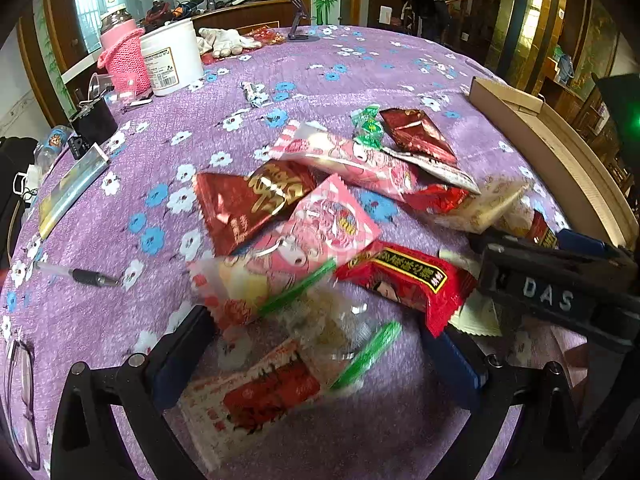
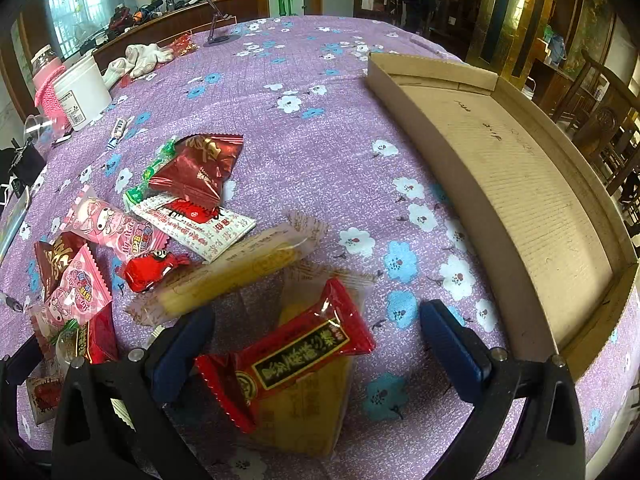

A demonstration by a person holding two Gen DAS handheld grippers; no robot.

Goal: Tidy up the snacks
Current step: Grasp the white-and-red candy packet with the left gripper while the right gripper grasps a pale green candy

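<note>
The red snack pack (image 2: 288, 354) lies between the wide-spread fingers of the right gripper (image 2: 320, 344), on a yellow pack (image 2: 308, 412), its long side slanting up to the right. The left gripper (image 1: 316, 352), also spread, hangs over the snack pile (image 1: 320, 216). The cardboard box (image 2: 500, 152) sits near, to the right, with bare cloth (image 2: 320, 128) between.

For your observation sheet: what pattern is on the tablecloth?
Purple tablecloth with white and blue flowers; right wrist view.

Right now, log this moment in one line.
left tongs: open over clear wafer pack | right tongs: open over red snack | box: empty
</note>
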